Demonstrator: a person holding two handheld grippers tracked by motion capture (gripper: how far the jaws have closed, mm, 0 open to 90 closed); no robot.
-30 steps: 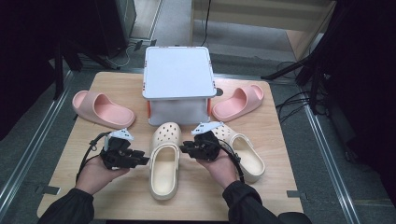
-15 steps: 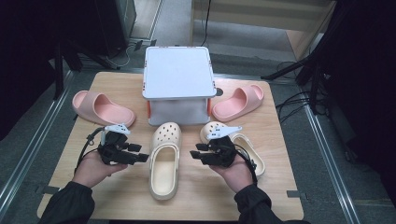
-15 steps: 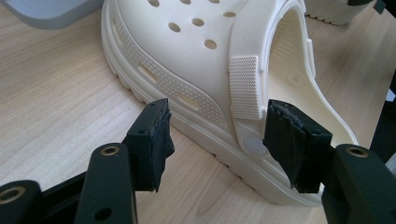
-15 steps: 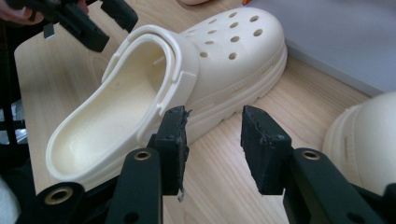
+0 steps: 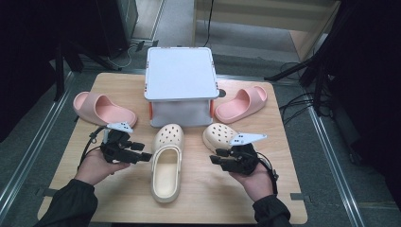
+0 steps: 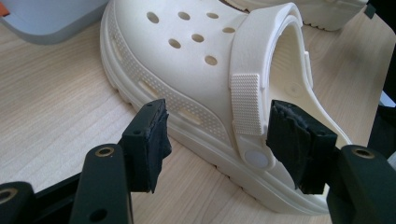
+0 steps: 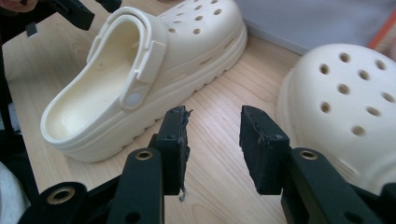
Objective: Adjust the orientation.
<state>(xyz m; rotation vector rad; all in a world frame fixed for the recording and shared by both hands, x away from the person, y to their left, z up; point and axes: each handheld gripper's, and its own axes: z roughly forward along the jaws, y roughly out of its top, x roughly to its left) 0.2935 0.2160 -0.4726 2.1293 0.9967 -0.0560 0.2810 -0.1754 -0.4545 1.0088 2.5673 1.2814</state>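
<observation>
Black left gripper (image 6: 215,140) fingers wide beside cream clog (image 6: 196,79) — empty, right gripper (image 7: 212,149) part-open

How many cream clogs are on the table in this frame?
2. One cream clog lies at the table's middle, in front of the grey box. The other clog lies to its right, partly hidden by the right gripper.

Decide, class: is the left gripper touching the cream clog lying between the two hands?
Apart. In the left gripper view the left gripper stands open, its pads short of the cream clog, with table between.
</observation>
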